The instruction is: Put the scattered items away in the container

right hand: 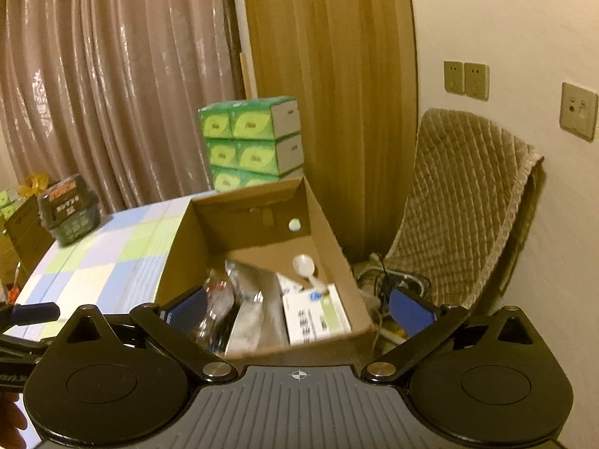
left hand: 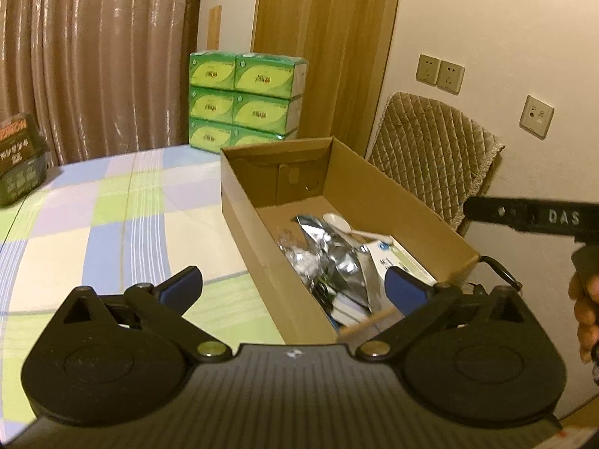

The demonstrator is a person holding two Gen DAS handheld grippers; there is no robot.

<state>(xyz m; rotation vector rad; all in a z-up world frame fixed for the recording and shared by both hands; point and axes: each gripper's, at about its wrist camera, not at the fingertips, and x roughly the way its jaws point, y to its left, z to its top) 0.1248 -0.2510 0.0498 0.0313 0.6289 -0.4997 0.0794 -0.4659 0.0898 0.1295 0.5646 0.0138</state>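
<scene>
An open cardboard box [left hand: 359, 187] [right hand: 325, 224] stands on the checked tablecloth. Inside lie a silver foil pouch [left hand: 333, 250] [right hand: 251, 299], a white plastic spoon [left hand: 338, 224] [right hand: 309, 269], a white and green carton [left hand: 397, 258] [right hand: 318, 314] and some clear crinkled plastic [left hand: 295, 254] [right hand: 215, 299]. My left gripper [left hand: 295, 288] hovers over the box's near end, jaws wide apart, nothing between the blue pads. My right gripper [right hand: 299, 310] is just in front of the box, open and empty too. Part of the right gripper [left hand: 531, 217] shows at the right edge of the left wrist view.
A stack of green tissue packs [left hand: 243, 101] [right hand: 254, 142] stands behind the table. A padded chair [left hand: 430, 157] [right hand: 468, 202] sits right of the box, with cables [right hand: 389, 280] on its seat. A dark box [left hand: 18, 157] [right hand: 69, 213] rests at the table's far left. A person's hand [left hand: 587, 318] is at the right.
</scene>
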